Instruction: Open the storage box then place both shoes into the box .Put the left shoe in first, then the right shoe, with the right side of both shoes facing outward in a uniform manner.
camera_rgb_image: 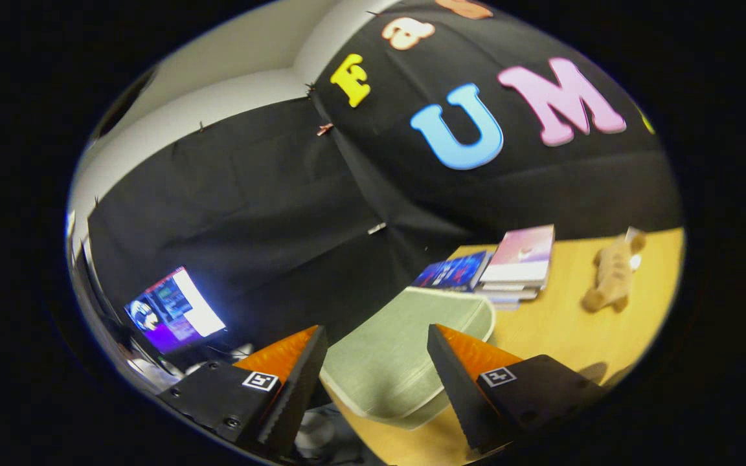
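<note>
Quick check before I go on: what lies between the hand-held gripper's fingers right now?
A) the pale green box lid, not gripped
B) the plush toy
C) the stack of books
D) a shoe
A: the hand-held gripper is open, with the pale green box lid seen in the gap between its fingers, neither finger pressing on it.

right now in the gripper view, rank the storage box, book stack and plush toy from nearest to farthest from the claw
1. Storage box, between and just ahead of the open claw fingers.
2. Book stack, beyond the box on the table.
3. Plush toy, beside the books; about as far, too close to call.
</note>
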